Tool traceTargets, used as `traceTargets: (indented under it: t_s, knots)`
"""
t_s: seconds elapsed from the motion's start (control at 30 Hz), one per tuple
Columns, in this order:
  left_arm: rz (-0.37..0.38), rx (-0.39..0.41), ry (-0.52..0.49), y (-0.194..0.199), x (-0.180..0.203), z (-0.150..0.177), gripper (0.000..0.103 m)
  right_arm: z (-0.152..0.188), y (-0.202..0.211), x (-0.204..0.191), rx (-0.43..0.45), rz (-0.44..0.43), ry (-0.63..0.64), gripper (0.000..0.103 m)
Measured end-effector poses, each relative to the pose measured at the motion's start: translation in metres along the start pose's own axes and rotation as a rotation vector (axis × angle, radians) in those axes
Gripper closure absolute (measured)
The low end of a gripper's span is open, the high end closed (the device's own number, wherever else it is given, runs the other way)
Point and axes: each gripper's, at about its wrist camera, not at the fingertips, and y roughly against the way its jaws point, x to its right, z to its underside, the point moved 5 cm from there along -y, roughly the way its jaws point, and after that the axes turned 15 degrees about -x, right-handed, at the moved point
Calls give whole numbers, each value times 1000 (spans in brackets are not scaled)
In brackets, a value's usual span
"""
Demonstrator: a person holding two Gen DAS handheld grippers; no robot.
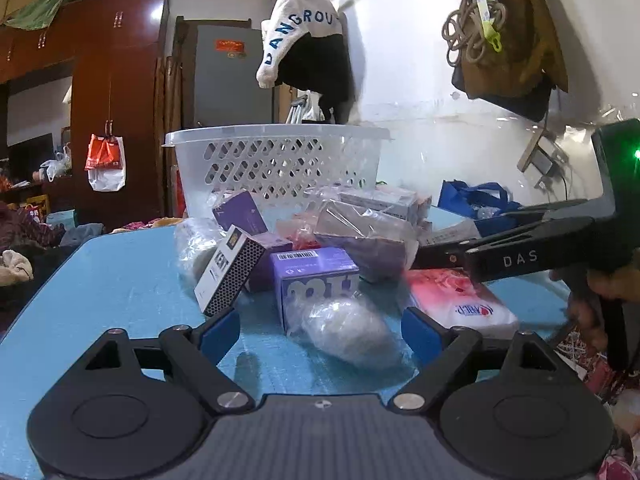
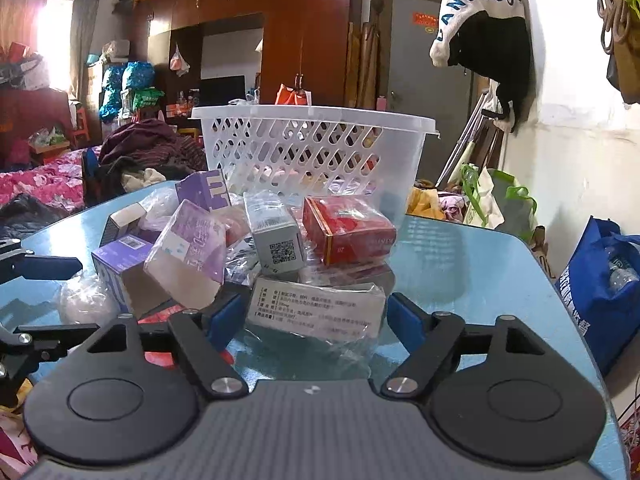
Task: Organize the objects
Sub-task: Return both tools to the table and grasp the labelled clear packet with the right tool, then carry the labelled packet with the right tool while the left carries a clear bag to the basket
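Plastic-wrapped white labelled box [image 2: 316, 308] lay between the spread right tongs [image 2: 316, 320] on the blue surface [image 2: 472, 264], pads not yet pressing; squarer closure advised before lifting to the white perforated basket [image 2: 312, 148]; left tongs [image 1: 320, 328] spread.

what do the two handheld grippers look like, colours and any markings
Both are black plastic: two round hubs, angled link arms with silver pivot screws, and blue pads on the fingertips, over a ribbed grey body. The left gripper and right gripper match. Seen side-on, the right one bears white letters "DAS" and a green light on its dark housing.
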Motion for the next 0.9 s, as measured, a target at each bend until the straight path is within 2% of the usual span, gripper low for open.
traceTargets:
  t_s: [0.03,0.1,0.3,0.5,0.67,0.9]
  knots:
    - [2,10,-1,2,0,0,34,1,1,0,6,1,-2,23]
    - [9,12,-12,3,1,0,46,2,3,-2,20,-1,-7,23]
    - [1,48,-59,9,9,2,48,2,8,-1,51,-25,-19,23]
    - [24,85,-26,20,0,0,48,4,15,4,72,-68,-45,23]
    - [23,105,-22,24,-2,-3,49,1,25,9,102,-27,-44,23]
    - [22,132,9,33,-12,-11,49,-2,38,24,139,-30,-81,23]
